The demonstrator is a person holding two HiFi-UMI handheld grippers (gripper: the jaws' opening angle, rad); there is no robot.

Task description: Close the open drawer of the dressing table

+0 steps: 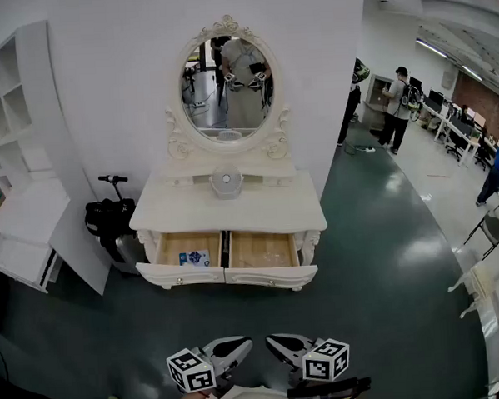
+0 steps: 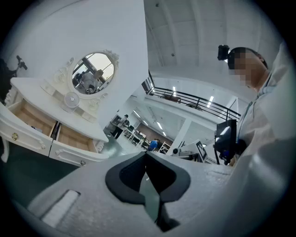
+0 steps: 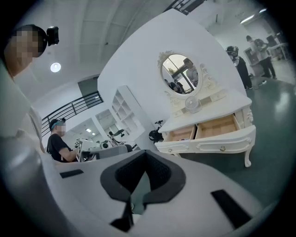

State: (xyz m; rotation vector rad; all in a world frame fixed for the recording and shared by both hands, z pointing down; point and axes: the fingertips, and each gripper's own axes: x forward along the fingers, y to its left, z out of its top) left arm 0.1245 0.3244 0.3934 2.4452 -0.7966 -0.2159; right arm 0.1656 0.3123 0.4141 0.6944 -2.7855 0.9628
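Both tools are far from the work. The left gripper (image 2: 147, 156) and the right gripper (image 3: 145, 159) have their jaws pressed together with nothing between them, and I hold them close to my body, well apart from the dressing table (image 1: 227, 211).

The table stands against the white wall, and not one but two drawers are pulled out of its front: the left drawer (image 1: 177, 277) and the right drawer (image 1: 270, 277), side by side.

What I fear from here:
- I may close only one drawer and take the task for finished, because the task speaks of one.
- If I push a drawer front near its end and not near its knob, the drawer will probably skew and jam.
- The closed jaws make a narrow tip, which can slip off the curved front.
- A hard push may shake the table on its thin legs, and the small round fan (image 1: 226, 181) on the top, below the oval mirror (image 1: 227, 83), could fall.
- The blue and white packet (image 1: 194, 257) lies in the left drawer; I cannot tell whether it rises above the drawer's edge.

For writing: the packet shows some print, too small to read. The cubes on my grippers carry only black and white square patterns. I see no brand on the table.
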